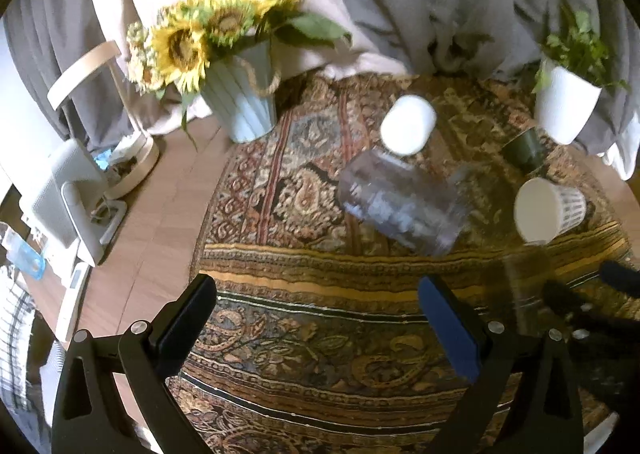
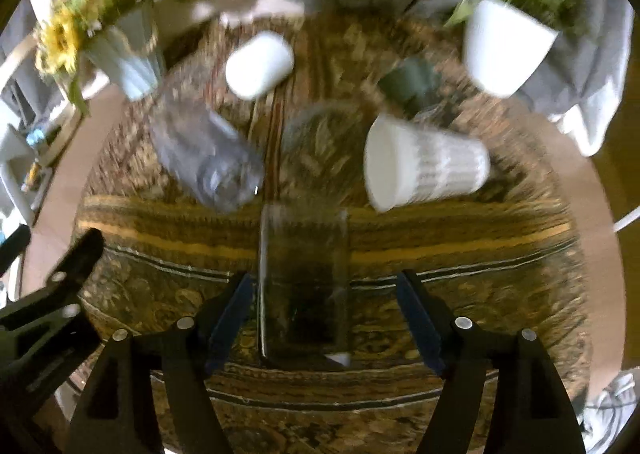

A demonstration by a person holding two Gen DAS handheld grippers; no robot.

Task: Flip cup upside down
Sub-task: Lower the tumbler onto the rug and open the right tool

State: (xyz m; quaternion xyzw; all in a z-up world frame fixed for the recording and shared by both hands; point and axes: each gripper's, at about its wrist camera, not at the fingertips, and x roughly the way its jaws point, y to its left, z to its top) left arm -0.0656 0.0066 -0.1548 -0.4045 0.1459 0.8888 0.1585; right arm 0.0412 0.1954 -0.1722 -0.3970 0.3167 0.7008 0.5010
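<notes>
Several cups lie on their sides on a round table with a patterned cloth (image 1: 320, 314). A clear glass tumbler (image 2: 304, 282) stands between the open fingers of my right gripper (image 2: 324, 318); whether the pads touch it I cannot tell. It shows faintly in the left wrist view (image 1: 528, 290). A large clear plastic cup (image 1: 400, 205) lies ahead of my left gripper (image 1: 320, 326), which is open and empty. A white ribbed cup (image 2: 424, 165) (image 1: 548, 209), a plain white cup (image 1: 408, 123) (image 2: 258, 65) and a dark green cup (image 1: 524, 149) (image 2: 408, 81) lie farther back.
A pale ribbed vase of sunflowers (image 1: 240, 101) stands at the table's back left and a white pot with a green plant (image 1: 564, 105) at the back right. Grey curtains hang behind. A wooden floor, a white stand and a heater (image 1: 68, 205) are to the left.
</notes>
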